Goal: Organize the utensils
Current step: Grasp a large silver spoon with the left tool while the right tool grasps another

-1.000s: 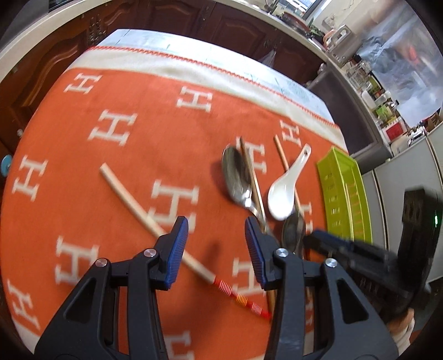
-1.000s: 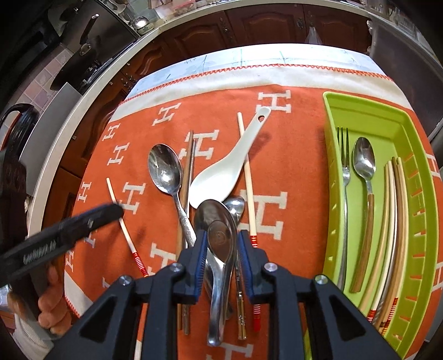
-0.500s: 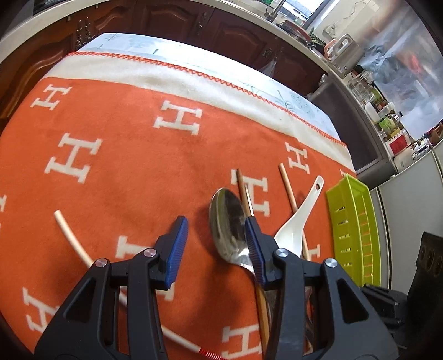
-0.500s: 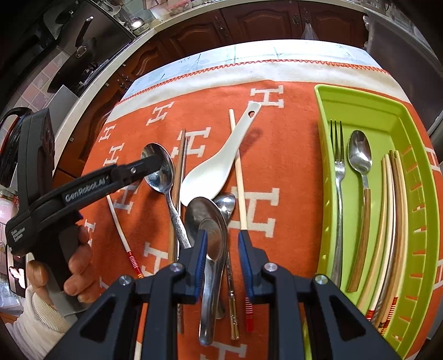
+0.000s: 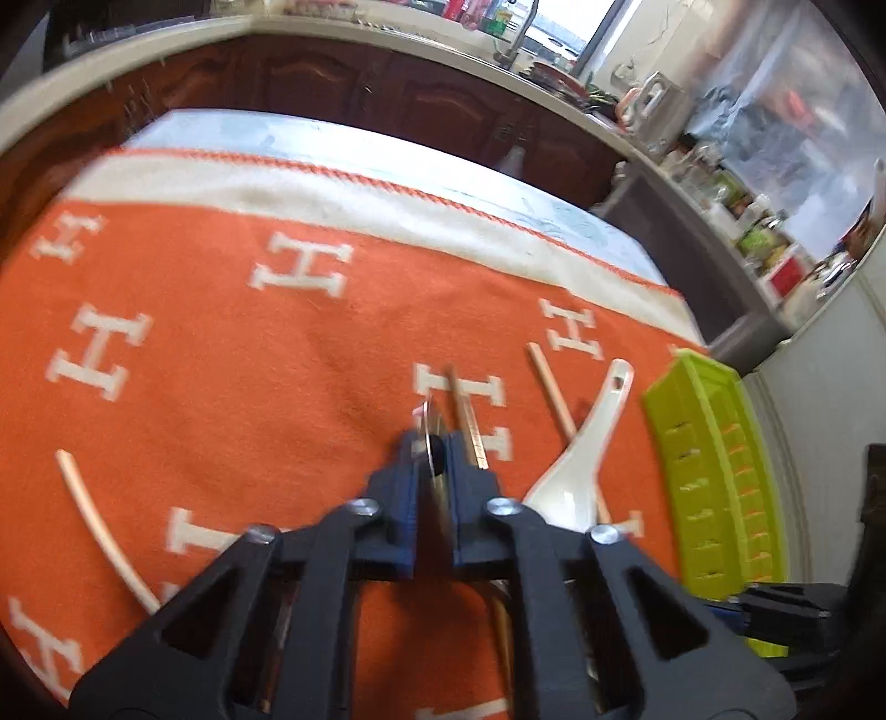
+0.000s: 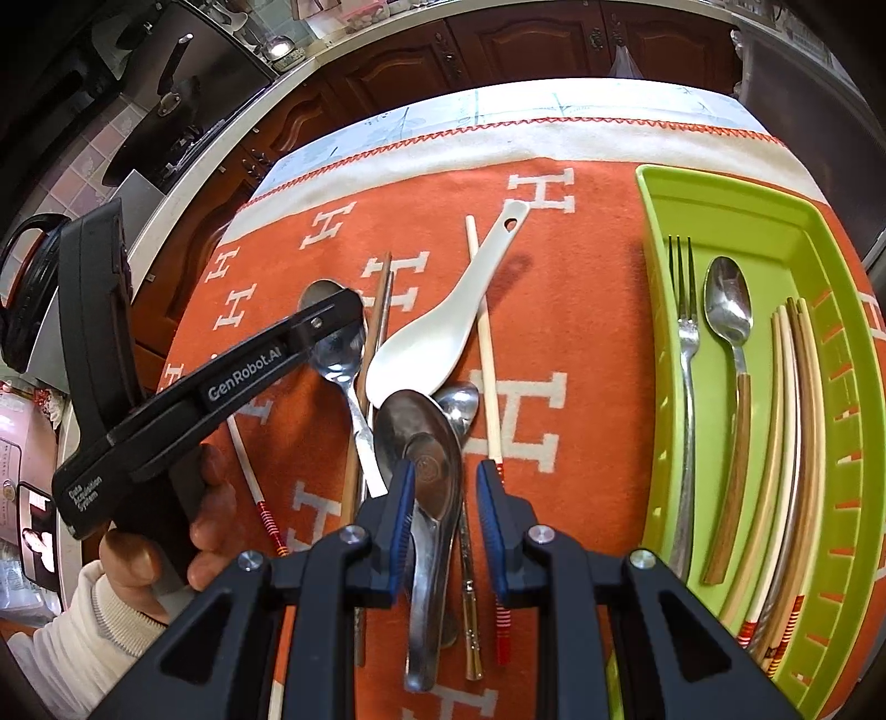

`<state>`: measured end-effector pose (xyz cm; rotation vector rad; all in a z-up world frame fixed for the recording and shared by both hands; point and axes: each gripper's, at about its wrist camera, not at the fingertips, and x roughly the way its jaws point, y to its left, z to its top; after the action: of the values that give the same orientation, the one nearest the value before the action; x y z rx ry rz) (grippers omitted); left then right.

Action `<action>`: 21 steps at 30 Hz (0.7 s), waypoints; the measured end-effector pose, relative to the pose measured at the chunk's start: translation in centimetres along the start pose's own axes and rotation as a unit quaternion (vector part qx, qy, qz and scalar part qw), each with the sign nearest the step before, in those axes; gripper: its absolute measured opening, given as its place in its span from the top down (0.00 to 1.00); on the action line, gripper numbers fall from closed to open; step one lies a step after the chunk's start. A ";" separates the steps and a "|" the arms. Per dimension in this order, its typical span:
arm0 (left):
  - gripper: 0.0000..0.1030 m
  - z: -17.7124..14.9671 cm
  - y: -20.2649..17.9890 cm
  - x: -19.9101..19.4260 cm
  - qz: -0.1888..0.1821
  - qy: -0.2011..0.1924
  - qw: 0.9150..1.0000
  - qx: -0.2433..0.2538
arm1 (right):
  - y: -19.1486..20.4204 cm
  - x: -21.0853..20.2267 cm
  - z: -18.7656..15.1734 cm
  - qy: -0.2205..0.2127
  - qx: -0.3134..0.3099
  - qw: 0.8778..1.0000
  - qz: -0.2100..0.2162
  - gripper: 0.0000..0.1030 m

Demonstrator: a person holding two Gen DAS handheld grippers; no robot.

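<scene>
Left gripper (image 5: 431,451) pinches the steel spoon (image 6: 336,354) left of the green tray (image 6: 720,205), presumably headed there; right gripper (image 6: 446,487) jaws gape, empty.

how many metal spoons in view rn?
4: one in the green tray at; one in the left gripper at; two by the right gripper.

Everything sits on an orange blanket (image 6: 581,310) with white H letters and a cream border with red stitching. Dark wood cabinets (image 6: 531,50) run along behind it, under a pale countertop (image 5: 387,44). Cluttered shelves (image 5: 775,221) off to one side, too blurry to make out.
</scene>
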<state>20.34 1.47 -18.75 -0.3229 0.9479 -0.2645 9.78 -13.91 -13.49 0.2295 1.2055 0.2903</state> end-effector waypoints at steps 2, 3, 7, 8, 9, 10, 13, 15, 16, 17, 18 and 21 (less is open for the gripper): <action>0.95 0.0 0.3 0.0 -0.009 0.000 1.000 -0.007 | 0.0 0.0 -0.1 -0.001 -0.004 1.000 -0.002 0.78; 0.95 0.0 0.4 0.1 -0.017 0.003 1.000 -0.010 | 0.1 0.0 -0.1 -0.001 -0.005 1.000 -0.002 0.78; 0.96 0.2 0.9 -1.1 -0.053 -0.004 0.998 -0.020 | 0.1 0.0 -0.1 0.001 -0.006 1.000 -0.001 0.78; 0.97 0.3 1.0 -1.7 -0.059 -0.007 0.998 -0.019 | 0.0 0.1 0.0 0.000 -0.006 1.000 0.000 0.78; 0.97 0.4 1.0 -2.3 -0.067 -0.011 0.998 -0.018 | 0.0 0.1 0.0 0.000 -0.006 1.000 0.000 0.78; 0.97 0.5 1.0 -3.0 -0.073 -0.015 0.997 -0.015 | 0.0 0.0 0.0 -0.001 -0.007 1.000 0.000 0.78; 0.97 0.9 0.9 -5.1 -0.078 -0.022 0.997 -0.003 | 0.1 0.0 0.1 -0.004 -0.010 1.000 -0.001 0.78; 0.97 0.8 0.9 -6.5 -0.081 -0.023 0.996 0.006 | 0.1 0.0 0.3 -0.005 -0.014 1.000 -0.002 0.78; 0.96 0.7 0.8 -7.1 -0.082 -0.021 0.996 0.013 | 0.1 0.0 0.2 -0.006 -0.016 1.000 -0.003 0.78; 0.96 0.6 0.9 -7.7 -0.084 -0.020 0.996 0.016 | 0.2 0.2 0.3 -0.006 -0.019 1.000 -0.003 0.78; 0.96 0.3 0.9 -8.3 -0.084 -0.017 0.996 0.020 | 0.3 0.3 0.4 -0.005 -0.021 1.000 -0.005 0.78; 0.96 -0.4 1.1 -9.8 -0.081 -0.007 0.996 0.024 | 0.6 0.9 0.6 -0.002 -0.029 1.000 -0.011 0.78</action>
<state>14.66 5.91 -12.02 -0.3570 0.9006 -0.4329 10.58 -13.09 -13.90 0.1658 1.1940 0.3047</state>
